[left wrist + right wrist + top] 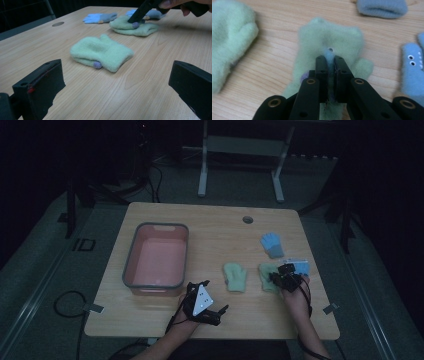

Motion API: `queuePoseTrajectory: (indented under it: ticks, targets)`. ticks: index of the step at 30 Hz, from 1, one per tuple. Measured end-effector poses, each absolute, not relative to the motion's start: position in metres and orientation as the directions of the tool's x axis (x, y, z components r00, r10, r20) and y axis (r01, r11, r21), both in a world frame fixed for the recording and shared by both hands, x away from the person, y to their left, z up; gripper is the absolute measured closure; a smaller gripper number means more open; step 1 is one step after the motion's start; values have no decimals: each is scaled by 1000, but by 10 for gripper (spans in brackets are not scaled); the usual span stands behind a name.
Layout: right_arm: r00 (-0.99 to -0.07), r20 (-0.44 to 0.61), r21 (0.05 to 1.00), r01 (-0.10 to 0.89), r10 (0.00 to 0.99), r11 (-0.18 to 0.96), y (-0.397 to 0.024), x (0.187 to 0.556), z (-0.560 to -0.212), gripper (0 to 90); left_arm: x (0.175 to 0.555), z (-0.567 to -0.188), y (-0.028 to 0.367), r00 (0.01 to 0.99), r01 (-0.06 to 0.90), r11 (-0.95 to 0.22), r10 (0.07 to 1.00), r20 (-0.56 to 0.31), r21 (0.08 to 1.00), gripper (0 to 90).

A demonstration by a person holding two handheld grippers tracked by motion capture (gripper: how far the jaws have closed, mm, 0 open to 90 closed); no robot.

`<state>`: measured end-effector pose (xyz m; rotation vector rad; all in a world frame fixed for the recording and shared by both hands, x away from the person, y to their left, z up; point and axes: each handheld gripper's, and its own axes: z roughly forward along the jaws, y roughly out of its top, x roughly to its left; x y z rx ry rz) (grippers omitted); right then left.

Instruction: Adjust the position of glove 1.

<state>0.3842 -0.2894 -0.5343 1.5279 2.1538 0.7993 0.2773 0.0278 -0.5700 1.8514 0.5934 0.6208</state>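
Two pale green mittens lie on the wooden table [210, 230]. My right gripper [330, 60] is shut on the right green mitten [332, 37], pinching a fold of its fleece; from above that gripper [280, 279] sits over the mitten [267, 276]. The left green mitten [235, 277] lies flat and untouched. My left gripper [212, 295] rests near the front edge, open, with nothing between its jaws; it faces the left mitten [102, 53] from a short way off. Farther off in the left gripper view, the right gripper [140, 13] presses onto the right mitten [140, 27].
A pink basin with a grey rim [131, 265] stands at the left of the table. A blue and grey glove [272, 244] lies behind the mittens. A blue glove with eyes [413, 70] lies just right of the held mitten. A cable hole [247, 219] is near the back edge.
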Motion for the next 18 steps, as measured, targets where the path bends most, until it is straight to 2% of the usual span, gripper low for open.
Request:
queuePoseTrajectory:
  ticks: [8, 18]
  targets:
    - [-329, -6, 690, 682, 944, 242, -283, 378, -496, 844, 277, -570, 27, 738, 110, -333, 659, 147, 937, 1]
    - [-388, 8, 741, 621, 922, 255, -254, 371, -457, 843, 277, -570, 28, 738, 110, -329, 659, 145, 938, 1]
